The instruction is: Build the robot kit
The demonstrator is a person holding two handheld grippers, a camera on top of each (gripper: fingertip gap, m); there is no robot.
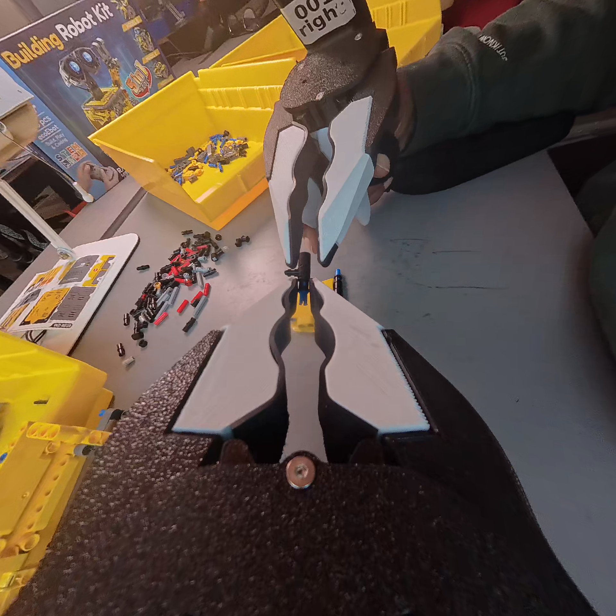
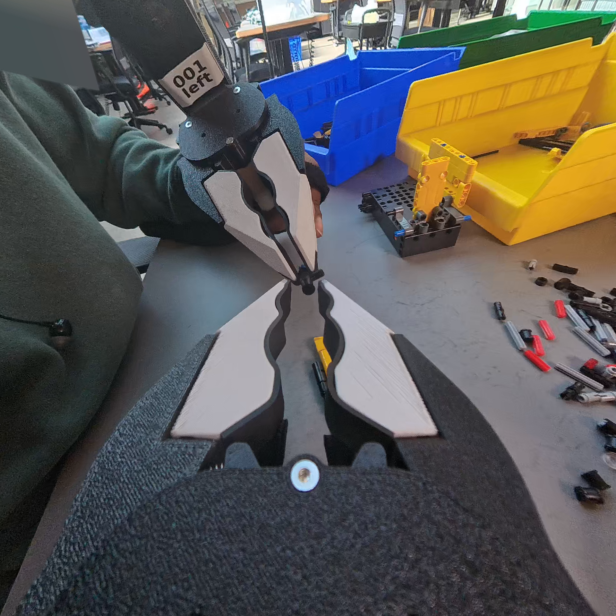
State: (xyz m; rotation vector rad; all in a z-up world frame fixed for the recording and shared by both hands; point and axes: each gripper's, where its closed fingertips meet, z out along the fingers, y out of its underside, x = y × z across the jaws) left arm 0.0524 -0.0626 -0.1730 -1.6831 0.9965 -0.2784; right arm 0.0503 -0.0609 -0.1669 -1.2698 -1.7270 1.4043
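1. Left gripper (image 1: 301, 283) pinches a small black-and-blue connector piece (image 1: 304, 271) at mid-table.
2. Right gripper (image 2: 303, 283), fingers spread, flanks that piece.
3. Loose pins (image 1: 173, 286) lie left; a yellow bin (image 1: 160, 140) stands farther off.

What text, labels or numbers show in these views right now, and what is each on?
I won't quote the wording. These things bear it:
Printed white label: body of the right gripper.
Printed white sticker: body of the left gripper, jaws shut on a small black piece.
Large and small print: blue box.
Small code: instruction sheet.
Tiny print: dark sleeve.
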